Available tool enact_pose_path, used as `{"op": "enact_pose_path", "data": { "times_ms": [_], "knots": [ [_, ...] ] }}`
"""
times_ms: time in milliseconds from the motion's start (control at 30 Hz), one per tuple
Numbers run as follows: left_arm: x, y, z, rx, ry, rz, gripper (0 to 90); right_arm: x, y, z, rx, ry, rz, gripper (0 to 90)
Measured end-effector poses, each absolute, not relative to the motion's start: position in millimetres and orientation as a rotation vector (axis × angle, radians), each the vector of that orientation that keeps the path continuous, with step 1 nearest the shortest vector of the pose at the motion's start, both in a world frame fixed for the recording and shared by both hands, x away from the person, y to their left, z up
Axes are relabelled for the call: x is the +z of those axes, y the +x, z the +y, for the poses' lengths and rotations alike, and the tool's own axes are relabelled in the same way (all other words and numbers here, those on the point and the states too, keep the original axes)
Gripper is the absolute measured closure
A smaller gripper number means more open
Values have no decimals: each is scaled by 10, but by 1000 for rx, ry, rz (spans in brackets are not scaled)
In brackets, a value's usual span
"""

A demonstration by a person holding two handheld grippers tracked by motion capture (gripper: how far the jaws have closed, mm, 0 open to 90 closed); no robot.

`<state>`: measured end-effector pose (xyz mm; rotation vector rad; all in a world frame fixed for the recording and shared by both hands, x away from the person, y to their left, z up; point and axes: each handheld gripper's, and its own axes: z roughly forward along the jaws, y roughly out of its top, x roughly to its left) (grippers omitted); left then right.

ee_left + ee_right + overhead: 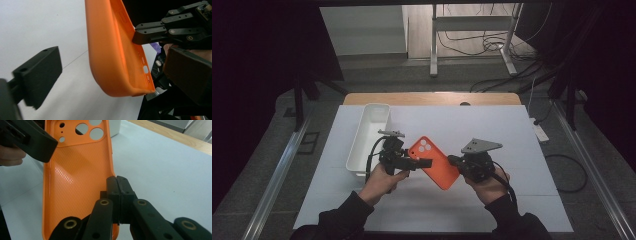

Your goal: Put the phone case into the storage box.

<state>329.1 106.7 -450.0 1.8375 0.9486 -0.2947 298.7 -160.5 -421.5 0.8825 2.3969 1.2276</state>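
While both hands hover over the white table [512, 150], the orange phone case [434, 162] hangs in the air between the two grippers, tilted, with its camera end up toward the white bin [368, 137] and its bottom end nearer the person. And what a look at it from the right gripper view: the case's [75, 182] open inside faces the lens, a fine dimpled texture across the back panel, two big round lens holes and a few small ones cut at the top. The right gripper [117, 192] has its jaws pressed together, pinching the case's side wall. Over in the left gripper view, the case [112, 50] shows its smooth outer curve and the port cutouts along its bottom edge. The left gripper [100, 75] has its jaws spread wide on either side of the case, one black pad off to the left, not touching it.
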Motion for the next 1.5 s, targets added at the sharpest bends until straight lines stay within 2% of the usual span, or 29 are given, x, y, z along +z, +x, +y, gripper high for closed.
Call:
{"op": "enact_pose_path", "data": {
  "times_ms": [100,133,267,300,367,433,467,567,733,1033,1167,1267,1300,1333,1400,1500],
  "knots": [
    [-4497,3281,1060,-299,1847,941,144,-4214,2983,-1602,1230,882,2395,886],
    [-4495,3276,1059,-301,1851,935,144,-4214,2981,-1600,1231,881,2394,887],
    [-4496,3265,1051,-323,1859,922,303,-4216,2976,-1592,1229,878,2392,887],
    [-4497,3260,1047,-340,1859,923,303,-4217,2975,-1590,1231,876,2392,886],
    [-4500,3262,1048,-358,1857,921,420,-4219,2971,-1583,1234,868,2393,887],
    [-4503,3260,1047,-373,1854,923,452,-4219,2969,-1580,1234,868,2393,886],
    [-4504,3260,1046,-380,1852,923,511,-4220,2966,-1575,1236,866,2392,886],
    [-4504,3258,1047,-394,1847,921,612,-4221,2960,-1567,1238,860,2391,886],
    [-4507,3264,1062,-443,1815,920,731,-4226,2955,-1557,1240,852,2393,886],
    [-4529,3268,1086,-481,1784,967,832,-4246,2960,-1553,1242,848,2405,872],
    [-4513,3261,1100,-466,1793,964,840,-4258,2963,-1549,1258,838,2413,835],
    [-4499,3257,1109,-455,1806,951,840,-4250,2964,-1565,1264,852,2405,748],
    [-4499,3257,1109,-455,1806,951,840,-4250,2964,-1565,1264,852,2405,748],
    [-4485,3252,1116,-444,1819,943,839,-4243,2972,-1599,1279,858,2411,675],
    [-4479,3251,1120,-438,1825,936,839,-4240,2972,-1609,1287,863,2410,642],
    [-4455,3245,1144,-415,1840,922,839,-4230,2981,-1645,1299,866,2437,500]
  ]
}}
